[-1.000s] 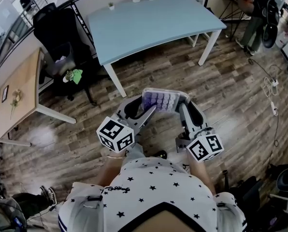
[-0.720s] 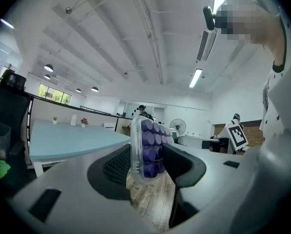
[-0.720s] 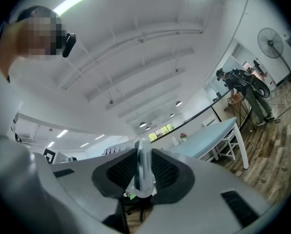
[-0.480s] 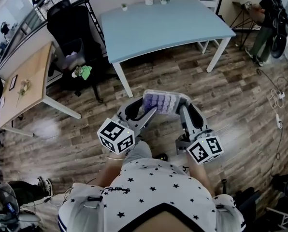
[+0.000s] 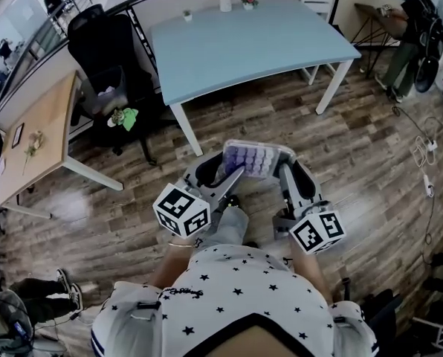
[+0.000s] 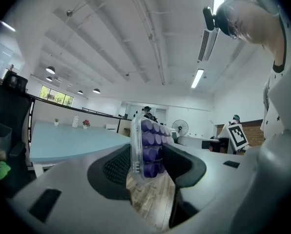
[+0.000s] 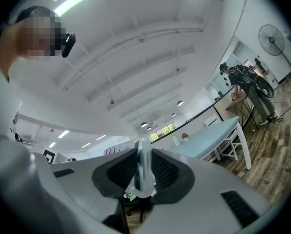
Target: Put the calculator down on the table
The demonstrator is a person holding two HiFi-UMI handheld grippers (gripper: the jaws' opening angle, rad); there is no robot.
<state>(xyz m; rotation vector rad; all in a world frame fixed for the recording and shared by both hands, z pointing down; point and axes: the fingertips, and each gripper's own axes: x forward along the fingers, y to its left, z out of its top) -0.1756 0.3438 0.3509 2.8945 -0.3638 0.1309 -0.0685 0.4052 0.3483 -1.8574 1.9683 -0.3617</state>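
Ahead of both claws stands the light blue flat-topped table (image 5: 251,43), well apart from them, with only wood-plank floor (image 5: 355,147) between. A black office chair (image 5: 102,58) sits off beyond your left claw (image 5: 227,171). Since a second ago neither claw has shifted, though your grey trouser leg (image 5: 229,225) now shows further forward under the left one. The calculator with purple keys in a clear plastic case (image 5: 255,158) hangs above the floor, keys up. The left claw grips its left end, and your right claw (image 5: 282,168) pinches its thin right edge.
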